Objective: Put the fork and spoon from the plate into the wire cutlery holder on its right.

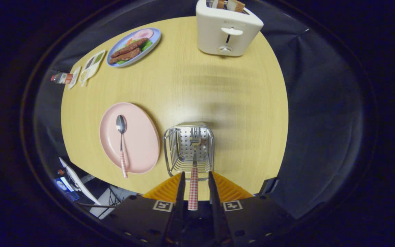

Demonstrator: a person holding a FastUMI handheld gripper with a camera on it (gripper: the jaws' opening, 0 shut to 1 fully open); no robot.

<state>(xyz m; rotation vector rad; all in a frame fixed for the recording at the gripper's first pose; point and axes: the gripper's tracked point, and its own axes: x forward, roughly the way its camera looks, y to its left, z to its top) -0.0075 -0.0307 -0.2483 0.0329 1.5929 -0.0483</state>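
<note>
A fork (193, 178) with a red checked handle points tines-down into the wire cutlery holder (170, 151), which stands just ahead of the fingers. Its handle runs back between the two fingers of my gripper (196, 173). A narrow gap shows on each side of the handle, so the fingers stand open around it without pressing on it. Left of the holder lies the pink plate (142, 137). On it rests a spoon (121, 139) with the same checked handle, bowl pointing away and handle end over the near rim.
A white toaster (226, 32) with bread in its slots stands at the far side of the round wooden table (218, 96). A blue plate of food (134, 47), sauce packets (93, 64) and a small bottle (61, 78) sit at the far left.
</note>
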